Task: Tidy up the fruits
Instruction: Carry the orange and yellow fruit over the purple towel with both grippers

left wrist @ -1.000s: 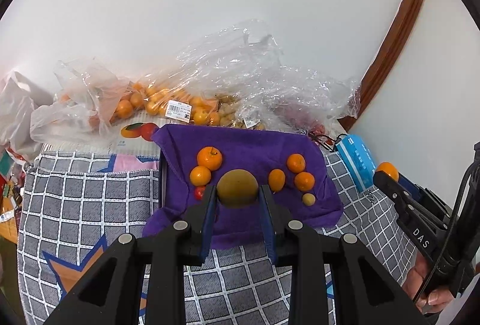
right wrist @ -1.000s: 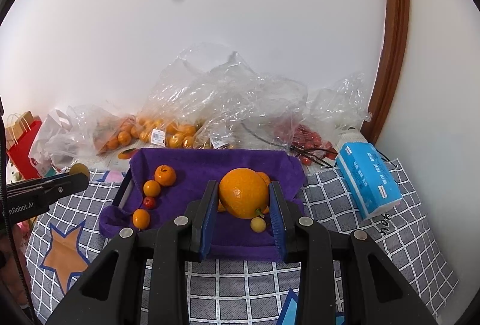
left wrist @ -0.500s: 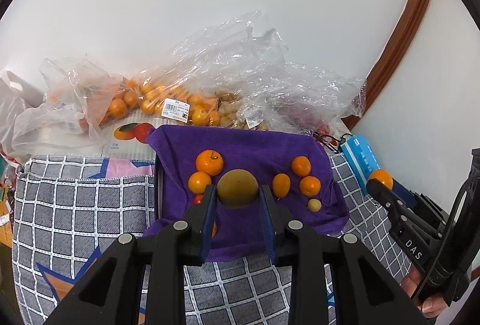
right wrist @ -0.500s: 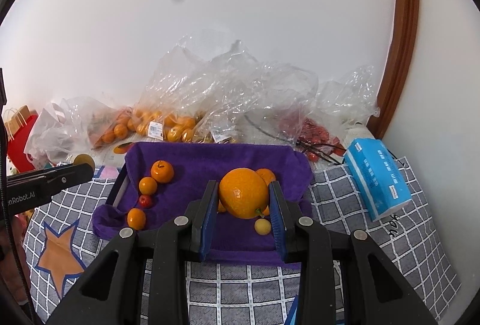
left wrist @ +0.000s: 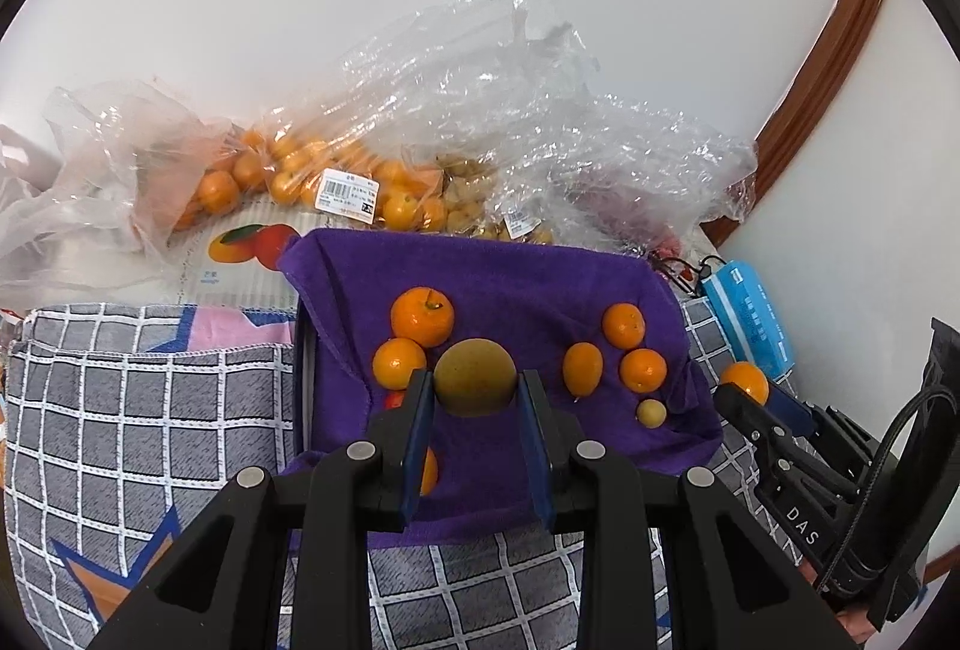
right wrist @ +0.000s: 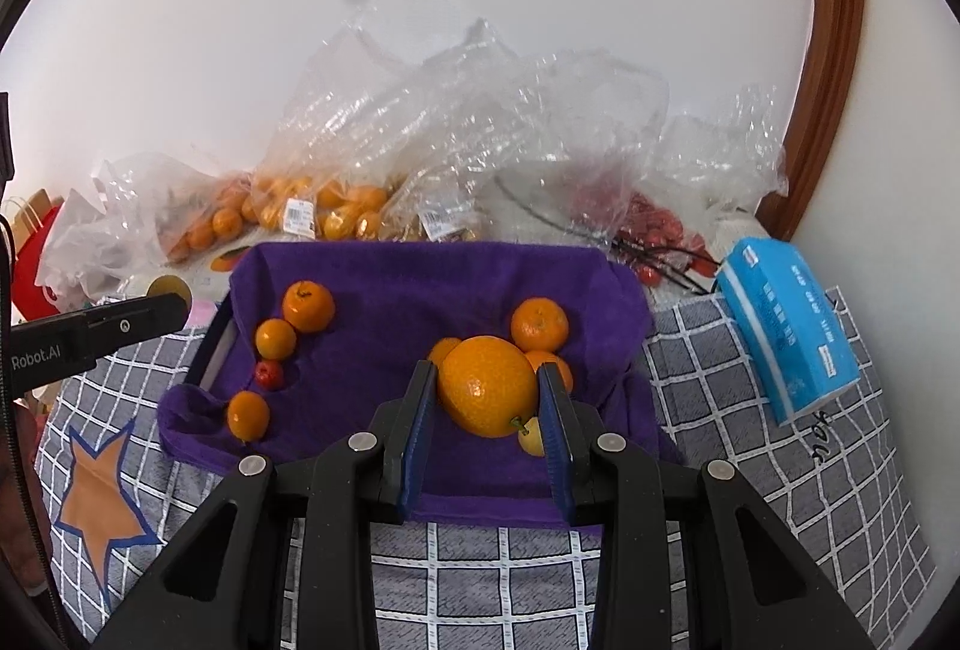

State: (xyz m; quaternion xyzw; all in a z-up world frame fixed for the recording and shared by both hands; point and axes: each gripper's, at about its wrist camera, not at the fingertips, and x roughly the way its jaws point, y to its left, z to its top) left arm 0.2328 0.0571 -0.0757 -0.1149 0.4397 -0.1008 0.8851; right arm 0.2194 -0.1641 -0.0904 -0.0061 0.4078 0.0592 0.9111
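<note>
Left wrist view: left gripper [left wrist: 475,398] clenched on a brown-green round fruit [left wrist: 474,376], held above the purple towel [left wrist: 516,278]. Tangerines lie either side; bare towel between the groups. Plastic bags [left wrist: 480,122] crowd the far edge.

Right wrist view: right gripper [right wrist: 487,404] clenched on a large orange [right wrist: 487,386] over the towel's right half; open purple middle. Blue tissue pack [right wrist: 786,332] beside the right edge.
</note>
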